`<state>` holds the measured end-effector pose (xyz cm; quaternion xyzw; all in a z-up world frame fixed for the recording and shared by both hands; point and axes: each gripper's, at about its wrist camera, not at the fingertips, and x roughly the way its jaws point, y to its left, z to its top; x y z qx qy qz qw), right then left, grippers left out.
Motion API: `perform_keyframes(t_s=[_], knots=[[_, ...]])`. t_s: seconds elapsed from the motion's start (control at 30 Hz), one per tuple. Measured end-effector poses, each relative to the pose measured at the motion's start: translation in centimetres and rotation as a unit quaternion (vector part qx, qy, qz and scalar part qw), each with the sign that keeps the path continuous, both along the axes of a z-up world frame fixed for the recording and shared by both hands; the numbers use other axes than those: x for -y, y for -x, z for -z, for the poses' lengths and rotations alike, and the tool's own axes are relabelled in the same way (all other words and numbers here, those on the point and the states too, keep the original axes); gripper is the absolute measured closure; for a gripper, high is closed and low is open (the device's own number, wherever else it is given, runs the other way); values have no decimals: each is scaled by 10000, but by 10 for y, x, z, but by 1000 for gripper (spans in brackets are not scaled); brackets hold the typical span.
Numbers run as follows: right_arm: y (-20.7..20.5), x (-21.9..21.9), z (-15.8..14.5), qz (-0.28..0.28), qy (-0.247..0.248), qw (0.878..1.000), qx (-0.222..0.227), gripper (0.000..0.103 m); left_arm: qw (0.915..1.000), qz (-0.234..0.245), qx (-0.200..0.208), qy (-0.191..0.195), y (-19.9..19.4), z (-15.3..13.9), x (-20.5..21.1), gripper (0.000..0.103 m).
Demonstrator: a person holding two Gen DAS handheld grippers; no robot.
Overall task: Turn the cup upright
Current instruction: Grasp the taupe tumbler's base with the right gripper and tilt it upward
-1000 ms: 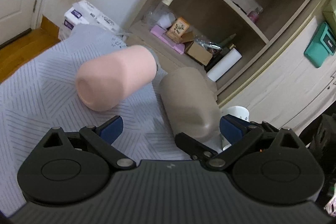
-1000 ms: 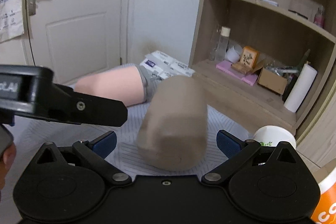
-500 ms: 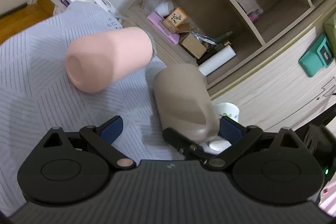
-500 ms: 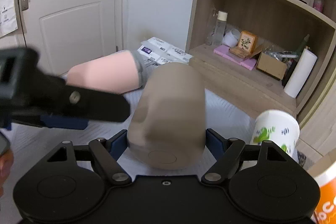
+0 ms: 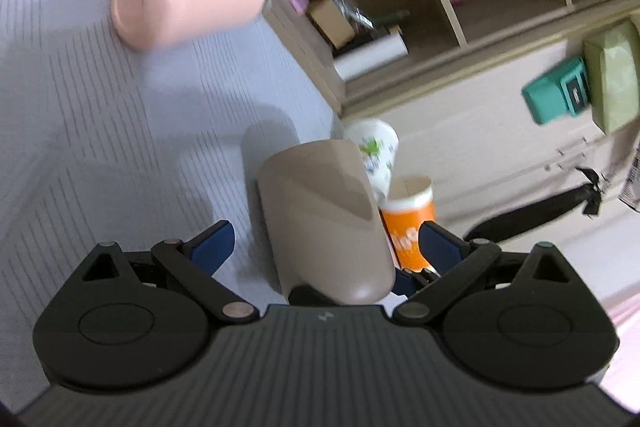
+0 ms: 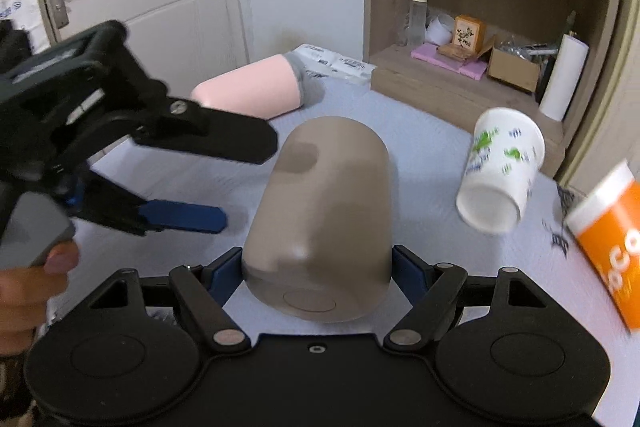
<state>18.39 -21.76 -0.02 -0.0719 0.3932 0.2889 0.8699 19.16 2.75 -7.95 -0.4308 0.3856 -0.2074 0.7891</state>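
On the grey striped tabletop [image 6: 420, 147], the right tongs [image 6: 318, 273] clench the taupe cup [image 6: 320, 223] by its base.
The cup lies with its bottom toward the camera. At 9 o'clock, the left tongs [image 6: 224, 183] hang released, gripping nothing. A pink cup [image 6: 248, 93] lies at 11 o'clock, a white paper cup [image 6: 500, 175] at 3 o'clock.

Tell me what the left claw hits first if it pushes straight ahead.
Probably the tan cup, which lies between the open left claw's fingers, nearer its right finger; depth is unclear.
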Motion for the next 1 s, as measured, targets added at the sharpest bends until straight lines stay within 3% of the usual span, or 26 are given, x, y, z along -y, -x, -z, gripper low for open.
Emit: perform_keyframes(t_s=[0.37,0.7,0.8,1.0], knots=[[26,17,2,121,-126,9979,-628,20,9986,490,-102,-151,14,4,22,4],[24,20,-8,-284,-136,9976,-620,19,9980,530,-176,-288,10,12,31,4],[21,18,-18,-491,-141,9973,-534,17,9979,523,-157,-338,9,11,32,7],[-4,18,-16,-487,-298,9944,-888,16,9977,482,-161,-442,8,10,35,15]])
